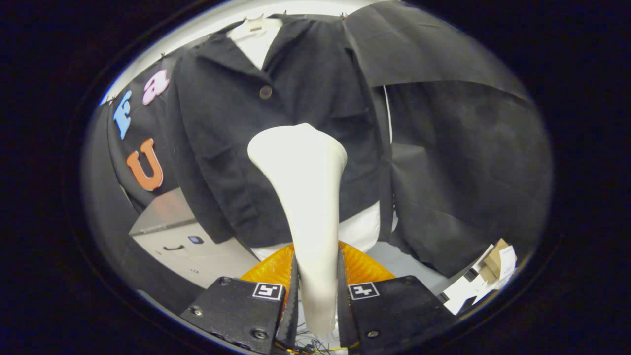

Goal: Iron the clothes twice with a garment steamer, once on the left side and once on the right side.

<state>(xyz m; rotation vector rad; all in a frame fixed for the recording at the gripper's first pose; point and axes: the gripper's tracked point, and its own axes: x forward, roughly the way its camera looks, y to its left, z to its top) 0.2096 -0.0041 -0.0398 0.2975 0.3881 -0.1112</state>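
Note:
A white garment steamer (306, 197) stands up between my fingers, its handle pinched by both black pads. My gripper (318, 296) is shut on that handle. The steamer's wide head sits against the front of a black buttoned shirt (222, 128), slightly right of the button placket and below the brown button (265, 91). The shirt hangs on a white mannequin torso (254, 42), whose white body shows at the collar and under the hem. The steamer hides the shirt's lower middle.
An orange ribbed base (365, 266) sits below the mannequin, just beyond my fingers. A grey-white cabinet (187, 241) stands beyond the left finger. Cardboard and white boxes (488, 276) lie beyond the right finger. Black cloth hangs to the right of the shirt.

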